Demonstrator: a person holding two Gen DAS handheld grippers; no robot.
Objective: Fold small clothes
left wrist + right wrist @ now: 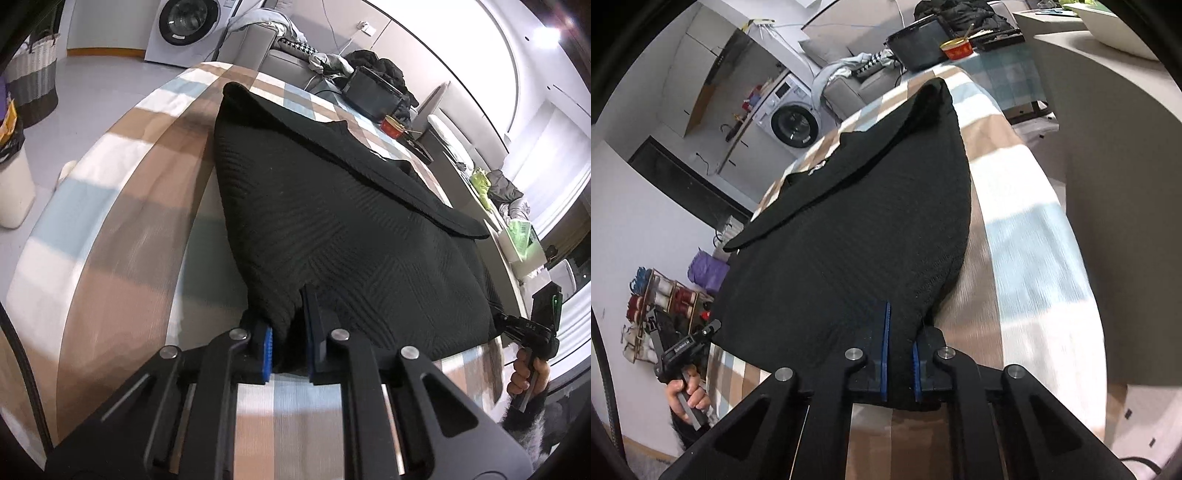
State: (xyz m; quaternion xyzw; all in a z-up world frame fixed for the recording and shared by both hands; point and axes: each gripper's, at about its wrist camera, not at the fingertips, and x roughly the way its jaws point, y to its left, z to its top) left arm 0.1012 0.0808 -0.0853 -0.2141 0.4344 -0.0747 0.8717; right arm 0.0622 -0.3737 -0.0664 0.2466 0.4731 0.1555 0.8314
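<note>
**Both grippers clamped on near hem corners of black knit**

The left gripper [290,334] is closed on fabric: a bunched corner of the black garment [332,221] is pinched between the blue pads [266,349]. The right gripper [899,350] is likewise closed on the opposite near corner of the garment [857,229], with cloth squeezed between its pads [885,354]. Each gripper is also seen from the other's camera, held in a hand [526,373] [689,397].

The garment is spread on the checked tablecloth [122,229], with its near hem along the near table edge and the body running toward the far end. One side, probably a sleeve, is already laid diagonally across the top.

Handling, as judged: a soft, textured knit, light, limp, no stiffness to be relied on. It is likely to sag between the two grip points and drag on the cloth. It is not fragile; slip looks unlikely with ribbed pads on a thick bunch. The hem corners look like the right hold for a fold away from the near edge; even lift on both sides is advised.

Containers: a red bowl [393,125] stands at the far table end, something like chopsticks across it; contents cannot be told. A woven basket [31,74] stands on the floor, contents not visible.
</note>
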